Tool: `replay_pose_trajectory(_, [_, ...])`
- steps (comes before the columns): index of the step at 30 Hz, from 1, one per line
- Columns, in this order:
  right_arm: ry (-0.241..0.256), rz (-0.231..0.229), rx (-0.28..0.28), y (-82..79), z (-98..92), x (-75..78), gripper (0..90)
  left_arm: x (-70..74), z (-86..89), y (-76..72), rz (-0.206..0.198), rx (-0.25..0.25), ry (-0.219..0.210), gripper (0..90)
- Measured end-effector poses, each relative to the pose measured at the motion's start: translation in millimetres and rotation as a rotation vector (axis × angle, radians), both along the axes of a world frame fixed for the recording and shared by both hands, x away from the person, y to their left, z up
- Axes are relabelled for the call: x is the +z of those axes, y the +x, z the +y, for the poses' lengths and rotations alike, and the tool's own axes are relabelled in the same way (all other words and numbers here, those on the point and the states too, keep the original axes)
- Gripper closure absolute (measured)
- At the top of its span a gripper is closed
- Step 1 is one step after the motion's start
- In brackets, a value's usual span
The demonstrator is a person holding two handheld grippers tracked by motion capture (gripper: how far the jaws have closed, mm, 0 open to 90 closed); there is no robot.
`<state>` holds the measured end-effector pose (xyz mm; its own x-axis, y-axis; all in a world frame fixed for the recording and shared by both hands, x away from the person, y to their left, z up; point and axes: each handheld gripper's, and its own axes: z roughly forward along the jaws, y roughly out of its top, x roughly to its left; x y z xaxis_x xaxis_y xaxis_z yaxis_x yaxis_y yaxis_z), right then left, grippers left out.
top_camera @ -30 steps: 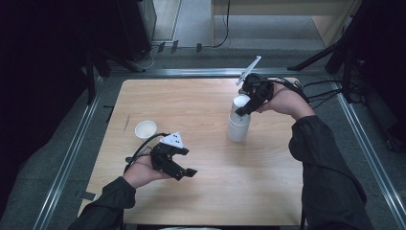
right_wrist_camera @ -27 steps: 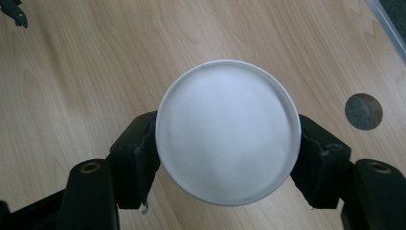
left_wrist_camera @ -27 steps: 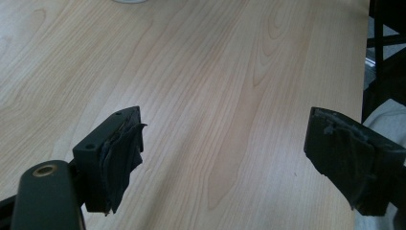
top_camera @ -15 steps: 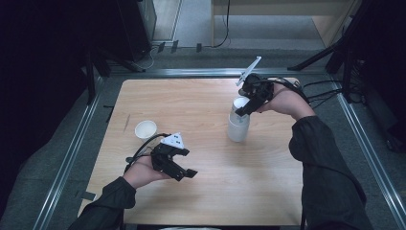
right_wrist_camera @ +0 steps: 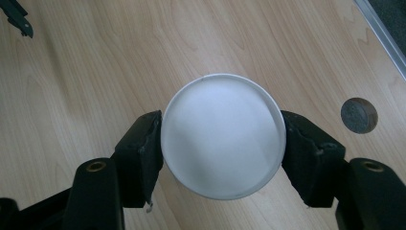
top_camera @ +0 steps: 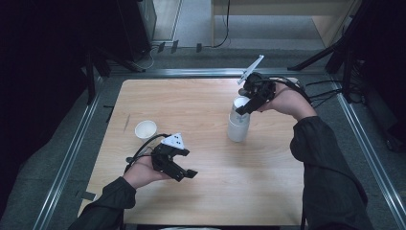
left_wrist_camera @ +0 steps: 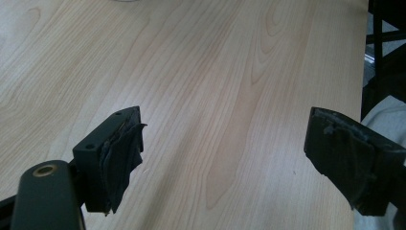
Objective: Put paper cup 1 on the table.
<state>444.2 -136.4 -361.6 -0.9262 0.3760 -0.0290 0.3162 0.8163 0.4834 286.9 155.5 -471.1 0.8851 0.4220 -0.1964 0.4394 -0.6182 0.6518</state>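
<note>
The white cup (right_wrist_camera: 222,148) stands upright on the bench (top_camera: 201,110), its rim clamped between the fingers of the right gripper (top_camera: 243,106), one pad (right_wrist_camera: 143,153) touching each side. The grip is best kept light, so that the thin rim is not squashed, and the cup is best lifted straight up, level, with the pads square across its widest line. The left gripper (top_camera: 184,172) is held with its fingers wide and empty, well apart from the cup; a smaller cup (top_camera: 145,129) sits just beyond it.
</note>
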Motion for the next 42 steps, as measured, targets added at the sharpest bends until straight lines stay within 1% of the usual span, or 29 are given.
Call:
replay_pose_trajectory(10, [0.009, 0.012, -0.014, -0.7, -1.3, 5.1, 35.5, 0.2, 0.2, -0.2, -0.001, 0.0, -0.001, 13.6])
replay_pose_trajectory(21, [0.008, -0.001, -0.015, -2.6, -2.4, 14.1, 35.5, 0.1, -0.1, -0.5, 0.001, -0.003, -0.001, 13.6])
replay_pose_trajectory(24, [0.003, 0.005, -0.018, -3.1, -3.1, 17.0, 35.6, 0.3, 0.0, -0.5, 0.001, -0.001, -0.004, 13.6])
replay_pose_trajectory(30, [0.01, 0.013, -0.04, -5.0, -4.6, 23.4, 35.8, 0.8, 0.5, -0.3, 0.0, -0.001, -0.003, 13.6])
replay_pose_trajectory(37, [0.005, -0.003, -0.045, -7.3, -4.3, 37.3, 35.8, 1.3, 1.2, -0.3, 0.0, 0.0, -0.004, 13.6])
replay_pose_trajectory(40, [0.011, -0.009, -0.039, -8.2, -4.8, 42.9, 35.8, 1.6, 1.7, 0.0, -0.001, -0.001, -0.004, 13.6])
replay_pose_trajectory(42, [0.016, -0.002, -0.049, -9.3, -5.2, 46.1, 35.8, 1.8, 1.9, 0.3, 0.0, 0.0, -0.006, 13.6])
